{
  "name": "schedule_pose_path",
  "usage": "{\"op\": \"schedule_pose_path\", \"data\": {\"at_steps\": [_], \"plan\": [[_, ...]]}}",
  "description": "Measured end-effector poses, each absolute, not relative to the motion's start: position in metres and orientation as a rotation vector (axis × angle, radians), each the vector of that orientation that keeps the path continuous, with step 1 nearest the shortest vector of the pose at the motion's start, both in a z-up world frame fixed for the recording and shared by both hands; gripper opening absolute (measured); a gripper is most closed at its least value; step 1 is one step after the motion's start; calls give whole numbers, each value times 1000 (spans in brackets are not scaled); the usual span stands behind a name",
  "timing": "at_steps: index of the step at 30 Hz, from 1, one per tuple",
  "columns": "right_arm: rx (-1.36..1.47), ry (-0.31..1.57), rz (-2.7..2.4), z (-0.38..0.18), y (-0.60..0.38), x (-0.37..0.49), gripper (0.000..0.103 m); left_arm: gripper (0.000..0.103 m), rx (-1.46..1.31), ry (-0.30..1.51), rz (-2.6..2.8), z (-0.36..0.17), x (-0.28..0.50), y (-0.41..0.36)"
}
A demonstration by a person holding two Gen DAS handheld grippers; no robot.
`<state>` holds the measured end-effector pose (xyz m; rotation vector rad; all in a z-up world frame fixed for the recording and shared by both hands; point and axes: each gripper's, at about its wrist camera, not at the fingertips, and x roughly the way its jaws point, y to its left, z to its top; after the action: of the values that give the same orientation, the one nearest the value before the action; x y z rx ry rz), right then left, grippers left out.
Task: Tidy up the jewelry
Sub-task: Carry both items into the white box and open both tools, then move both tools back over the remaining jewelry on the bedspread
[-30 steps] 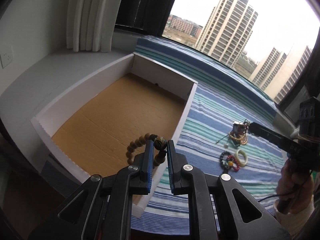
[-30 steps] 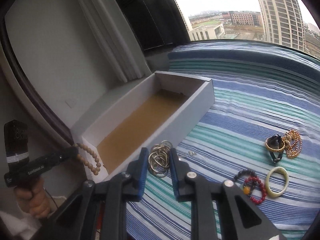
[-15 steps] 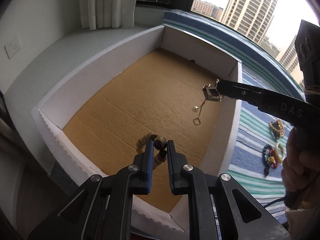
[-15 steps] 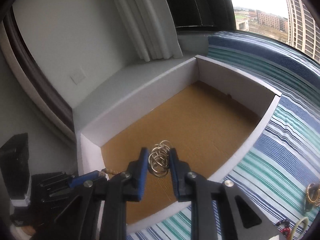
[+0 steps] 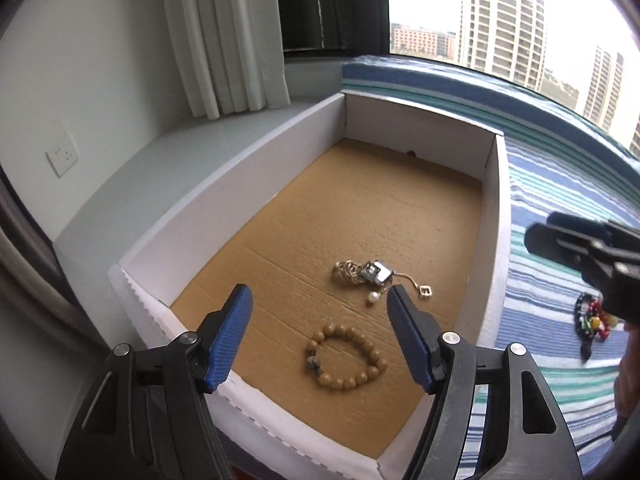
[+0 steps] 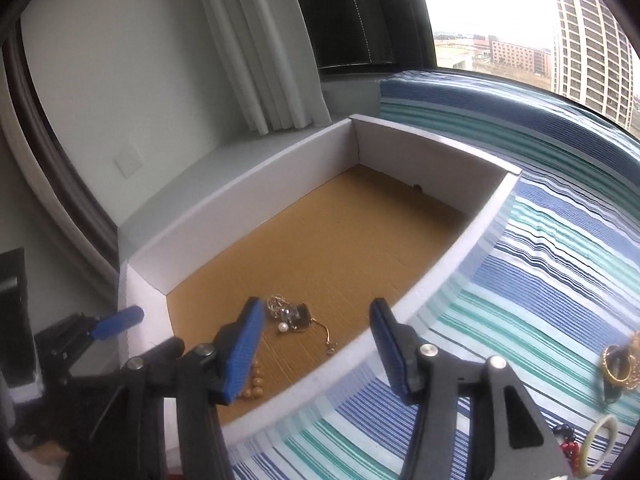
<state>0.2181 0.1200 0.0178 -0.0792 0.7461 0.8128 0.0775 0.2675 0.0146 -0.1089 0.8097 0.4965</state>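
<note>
Both your grippers hang open and empty over the white box [image 5: 498, 216], jaws having just opened.

Your left gripper [image 5: 320, 334] tilts down above the wooden bead bracelet [image 5: 346, 356], whole only in its view, lying beside the tangled chains [image 5: 370, 276] on the cardboard floor. Your right gripper [image 6: 316, 344] angles over the box's near wall; only its view shows the gold bangles [image 6: 618, 364] and pale ring [image 6: 596, 444] on the striped cloth [image 6: 540, 264]. The box's far half lies bare.

My left jaw hides most of the wooden bead bracelet [image 6: 253, 385] in my right view. Far right of my jaws, the multicoloured bead bracelet [image 5: 591, 322] sits partly behind my other gripper, and the pale bangle [image 6: 596, 442] is cut off.
</note>
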Motion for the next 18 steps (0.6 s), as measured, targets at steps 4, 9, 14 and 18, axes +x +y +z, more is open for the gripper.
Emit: {"op": "schedule_pose_path", "data": {"at_steps": [4, 9, 14, 18], "plan": [[-95, 716, 834, 7, 72, 179, 58, 74, -25, 776, 537, 14, 91, 258], [-138, 734, 791, -18, 16, 134, 58, 74, 7, 845, 559, -13, 113, 251], [-149, 732, 718, -27, -26, 99, 59, 71, 45, 845, 556, -13, 117, 241], [-116, 720, 649, -30, -58, 84, 61, 71, 48, 860, 554, -16, 114, 235]]}}
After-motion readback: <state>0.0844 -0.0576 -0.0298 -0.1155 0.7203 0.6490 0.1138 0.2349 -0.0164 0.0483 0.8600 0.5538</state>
